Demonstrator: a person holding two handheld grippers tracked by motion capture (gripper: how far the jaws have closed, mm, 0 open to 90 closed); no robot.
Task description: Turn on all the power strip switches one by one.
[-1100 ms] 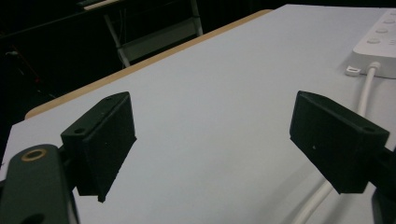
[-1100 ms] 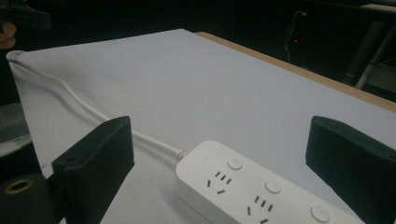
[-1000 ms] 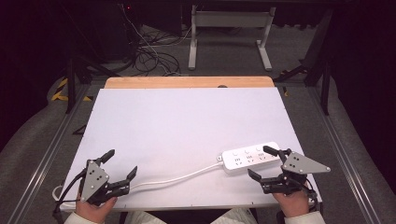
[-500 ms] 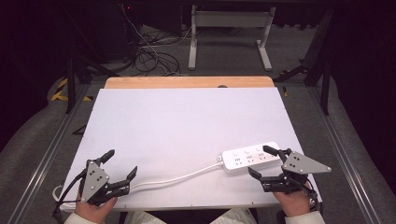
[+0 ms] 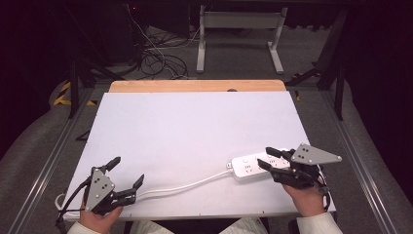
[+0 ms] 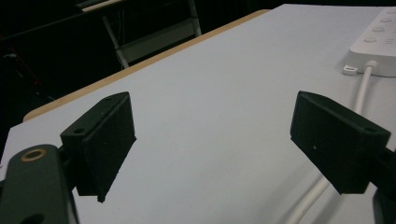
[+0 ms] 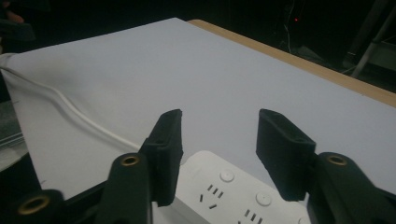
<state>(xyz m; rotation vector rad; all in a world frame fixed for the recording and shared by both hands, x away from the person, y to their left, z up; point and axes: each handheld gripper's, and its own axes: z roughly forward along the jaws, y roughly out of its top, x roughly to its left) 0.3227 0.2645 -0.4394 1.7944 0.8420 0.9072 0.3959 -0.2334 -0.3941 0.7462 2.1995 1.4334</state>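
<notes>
the table (image 5: 195, 126) is a white surface with a wooden strip along its far edge; most of it lies bare, from the far edge down past the middle, with open room across the left and centre. metal rails run along both side edges.

the strip (image 5: 253, 165), a white power strip, lies near the near right corner, its long side angled toward the right edge. in the right gripper view (image 7: 224, 186) its sockets and round buttons face up. its cord (image 5: 185, 186) leaves the left end and runs along the near edge to the near left corner.

the right gripper (image 5: 267, 158) sits at the strip's right end, near the right edge. its jaws have just been closing and stand partly apart on either side of the strip's end, one on each long side; in the right gripper view (image 7: 217, 140) the pads look close to the strip's sides, but i cannot tell whether they press on it.

the left gripper (image 5: 127, 171) is at the near left corner, jaws spread wide with nothing between them (image 6: 212, 140), the cord passing just beside its right jaw, well apart from the strip.

no readable writing shows on the strip.
</notes>
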